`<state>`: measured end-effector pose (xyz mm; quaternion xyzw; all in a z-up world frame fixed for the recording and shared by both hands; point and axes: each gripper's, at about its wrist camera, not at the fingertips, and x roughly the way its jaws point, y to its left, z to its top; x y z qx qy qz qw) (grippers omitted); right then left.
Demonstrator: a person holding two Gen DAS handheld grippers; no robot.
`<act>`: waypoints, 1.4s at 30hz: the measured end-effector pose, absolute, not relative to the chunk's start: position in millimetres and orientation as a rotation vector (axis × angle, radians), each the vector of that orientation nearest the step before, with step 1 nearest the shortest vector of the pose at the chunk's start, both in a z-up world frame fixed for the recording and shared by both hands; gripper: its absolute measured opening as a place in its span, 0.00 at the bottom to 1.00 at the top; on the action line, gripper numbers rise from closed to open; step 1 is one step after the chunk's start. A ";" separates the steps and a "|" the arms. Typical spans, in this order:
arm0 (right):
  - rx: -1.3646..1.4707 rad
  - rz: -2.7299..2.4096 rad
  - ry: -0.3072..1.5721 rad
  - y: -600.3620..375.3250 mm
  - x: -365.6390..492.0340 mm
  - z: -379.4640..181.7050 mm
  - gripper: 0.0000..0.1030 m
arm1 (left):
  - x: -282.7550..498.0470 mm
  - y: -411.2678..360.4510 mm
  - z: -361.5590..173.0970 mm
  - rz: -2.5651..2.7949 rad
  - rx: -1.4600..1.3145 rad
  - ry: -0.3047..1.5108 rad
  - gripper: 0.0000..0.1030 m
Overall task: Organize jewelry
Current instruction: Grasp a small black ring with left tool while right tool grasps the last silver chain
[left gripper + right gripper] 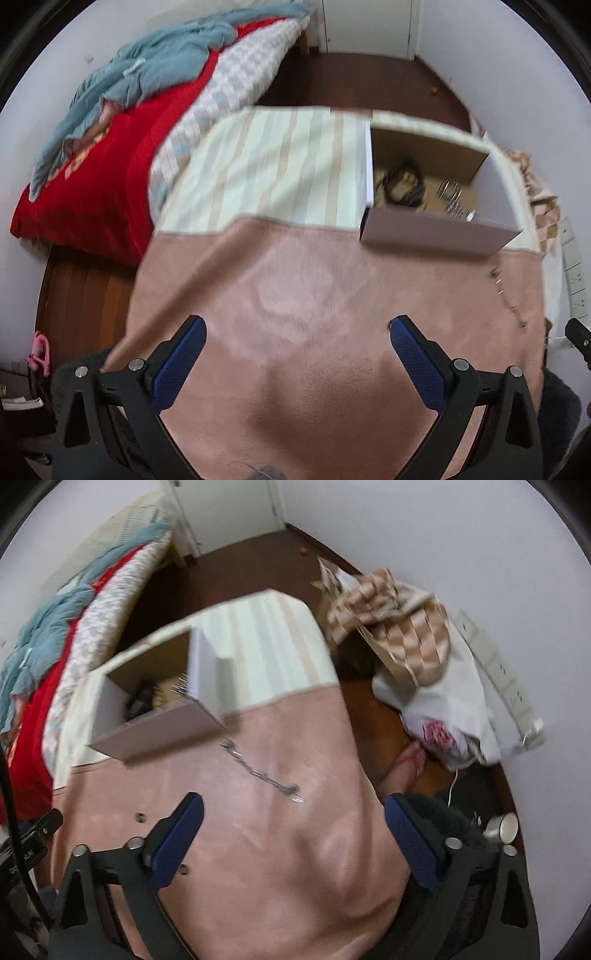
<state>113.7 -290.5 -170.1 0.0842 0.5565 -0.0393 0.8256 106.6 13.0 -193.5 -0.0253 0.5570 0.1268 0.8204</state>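
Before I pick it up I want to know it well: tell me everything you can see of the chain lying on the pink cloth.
The chain is thin, silvery and metallic-looking, stretched out in a nearly straight slanted line on the pink cloth, just in front of the open box. It lies flat outside the box and apart from it. Nothing grips it; only the cloth touches it. Blur hides its links and clasp.

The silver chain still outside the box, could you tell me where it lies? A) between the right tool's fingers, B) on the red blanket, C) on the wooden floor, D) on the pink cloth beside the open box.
D: the silver chain lies stretched on the pink cloth, just outside the open box, clear of the right tool.
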 end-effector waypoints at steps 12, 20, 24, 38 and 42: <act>0.102 -0.016 1.216 -277.7 127.7 -245.3 0.48 | 117.2 -2.7 -248.4 0.279 0.026 1.274 0.99; -0.025 -0.010 1.161 -252.7 132.2 -256.0 0.09 | 121.7 1.4 -255.8 0.274 0.017 1.297 0.99; 0.005 0.018 1.161 -247.5 126.2 -251.2 0.00 | 118.8 8.3 -253.6 0.249 -0.016 1.294 0.99; 0.206 0.154 1.109 -244.6 102.4 -194.6 0.00 | 127.9 -13.5 -256.9 0.111 -0.055 1.298 0.99; 0.266 0.218 1.159 -245.0 141.6 -210.3 0.04 | 133.1 -9.0 -257.4 0.182 -0.038 1.282 0.98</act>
